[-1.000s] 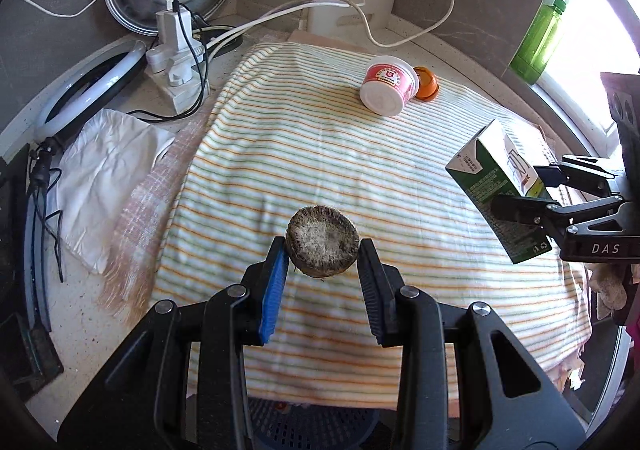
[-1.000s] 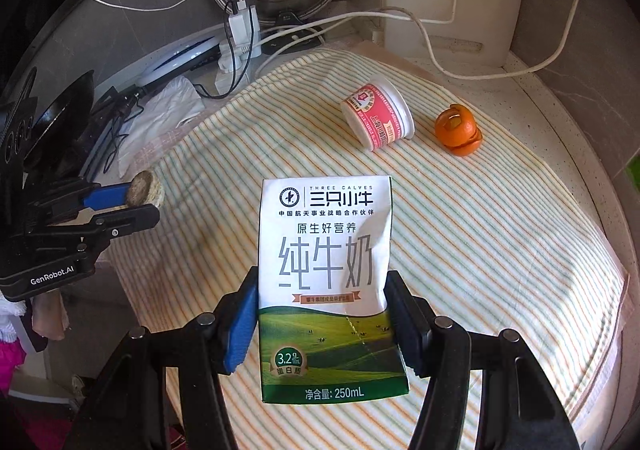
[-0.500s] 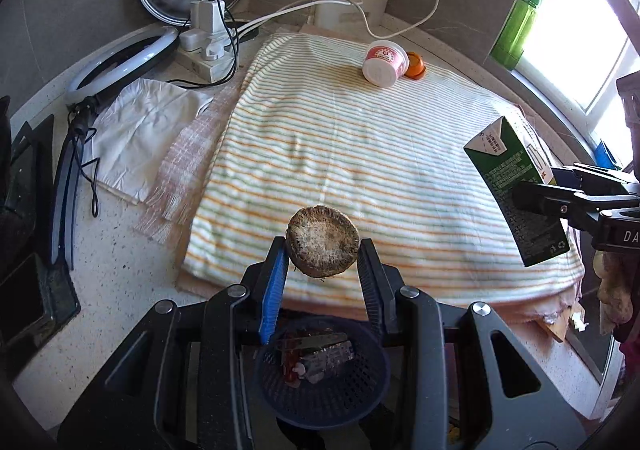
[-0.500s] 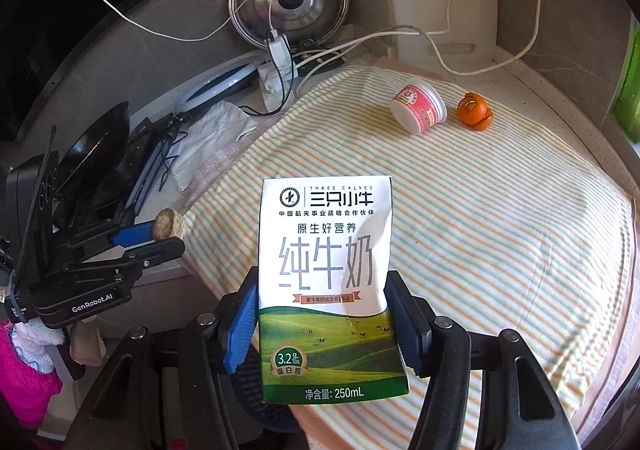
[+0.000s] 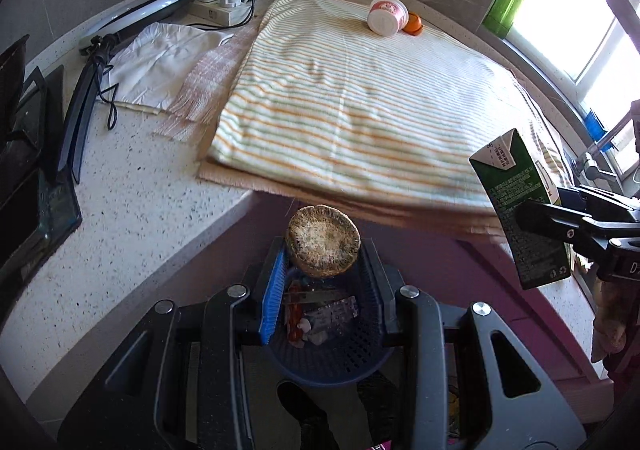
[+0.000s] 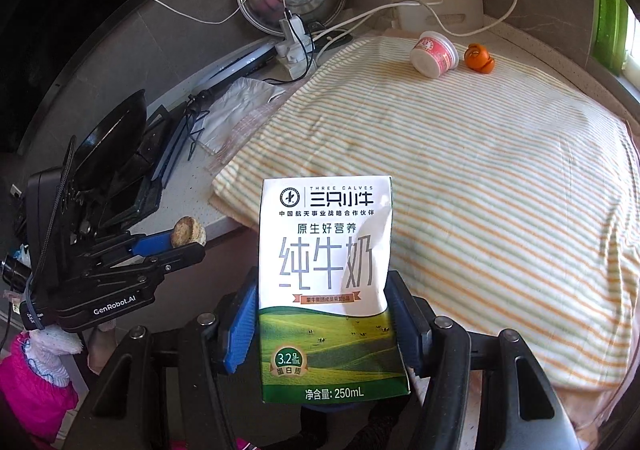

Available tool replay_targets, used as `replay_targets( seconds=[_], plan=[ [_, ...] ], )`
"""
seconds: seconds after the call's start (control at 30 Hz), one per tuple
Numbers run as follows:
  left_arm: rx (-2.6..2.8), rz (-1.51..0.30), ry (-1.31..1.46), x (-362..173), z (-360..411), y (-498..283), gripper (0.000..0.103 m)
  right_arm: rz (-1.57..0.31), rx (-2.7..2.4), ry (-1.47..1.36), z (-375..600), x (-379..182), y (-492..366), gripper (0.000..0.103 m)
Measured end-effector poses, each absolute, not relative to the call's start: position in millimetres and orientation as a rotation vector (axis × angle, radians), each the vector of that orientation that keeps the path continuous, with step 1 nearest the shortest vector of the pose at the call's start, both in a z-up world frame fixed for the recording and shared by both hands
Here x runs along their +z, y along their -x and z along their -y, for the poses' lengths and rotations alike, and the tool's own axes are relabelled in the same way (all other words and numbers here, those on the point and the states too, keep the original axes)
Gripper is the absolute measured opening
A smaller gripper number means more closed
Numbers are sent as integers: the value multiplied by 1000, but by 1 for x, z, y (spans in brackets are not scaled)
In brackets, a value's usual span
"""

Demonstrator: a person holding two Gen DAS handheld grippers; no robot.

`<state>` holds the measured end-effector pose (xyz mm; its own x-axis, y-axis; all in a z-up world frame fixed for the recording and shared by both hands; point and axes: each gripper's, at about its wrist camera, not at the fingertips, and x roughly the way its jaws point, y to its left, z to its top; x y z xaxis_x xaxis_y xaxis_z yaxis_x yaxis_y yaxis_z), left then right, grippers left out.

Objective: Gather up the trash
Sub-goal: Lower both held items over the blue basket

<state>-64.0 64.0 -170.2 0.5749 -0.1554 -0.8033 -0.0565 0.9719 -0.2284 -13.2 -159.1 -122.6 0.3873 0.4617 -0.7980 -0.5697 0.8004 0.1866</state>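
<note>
The left gripper (image 5: 323, 250) is closed on a round brown spongy piece of trash (image 5: 322, 240), pressed between the blue pad and the black pad, at centre of the left wrist view. Directly under it, lower centre of the frame, stands a dark blue mesh basket (image 5: 360, 354) w/ some wrappers inside; this basket is clear only in the left view. In the right wrist view only a small dark blue edge shows below the carton.

The right gripper (image 6: 326, 314) is clamped on a white and green milk carton (image 6: 326, 282), upright, its printed front filling the lower centre of the right view. The left view shows the same carton (image 5: 520, 210) from its green side, at the right edge, held off the desk edge.

On the desk (image 5: 132, 210) lies a striped cloth (image 5: 352, 106). At its far end, upper right of both frames, a pink and white cup (image 5: 387, 15) lies on its side, touching or just beside an orange object (image 5: 413, 23). The right view shows the left gripper (image 6: 188, 240) at middle left w/ the brown piece, and a pink sleeve (image 6: 36, 390) at lower left. The green bottle (image 5: 508, 2) near the window is seen well only in the left view.
</note>
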Motion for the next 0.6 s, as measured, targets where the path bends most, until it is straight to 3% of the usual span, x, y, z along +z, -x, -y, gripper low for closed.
replay_targets(
  seconds=[0.6],
  plan=[
    [-135,-1133,236,-259,-41,97,35,-1123,535,125,152,-219,74,62]
  ],
)
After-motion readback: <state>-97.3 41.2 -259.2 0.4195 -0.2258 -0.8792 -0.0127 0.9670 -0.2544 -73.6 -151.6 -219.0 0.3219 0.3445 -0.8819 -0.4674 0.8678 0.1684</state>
